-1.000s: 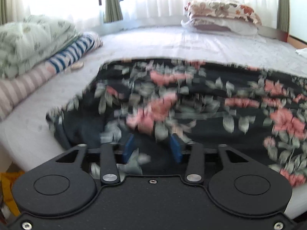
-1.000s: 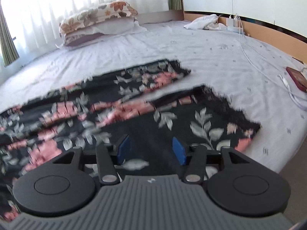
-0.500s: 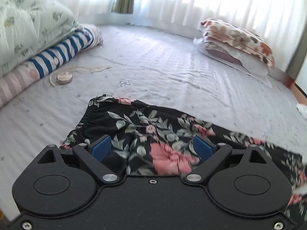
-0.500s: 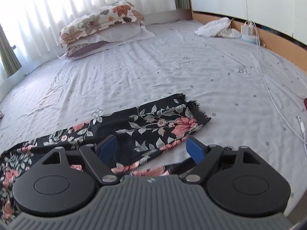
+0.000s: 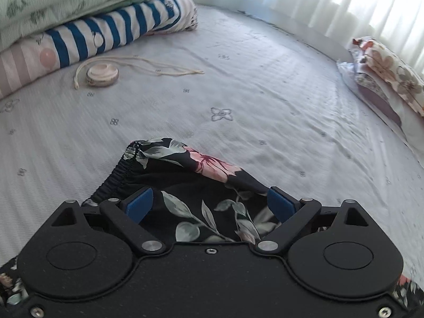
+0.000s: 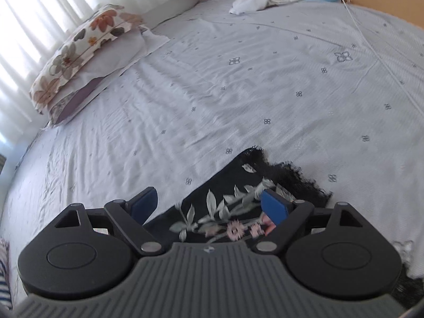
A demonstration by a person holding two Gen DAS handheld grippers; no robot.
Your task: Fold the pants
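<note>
Both grippers moved forward, left gripper (image 5: 210, 204) and right gripper (image 6: 209, 204) released, pants (image 5: 201, 185) edges apparently free, bedsheet (image 6: 238, 92) ahead.

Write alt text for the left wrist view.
The open left gripper hovers over the elastic waistband end of black floral pants lying on a pale bedsheet. Beyond lie a round wooden disc with a cord, stacked bedding at left, and a floral pillow at right.
</note>
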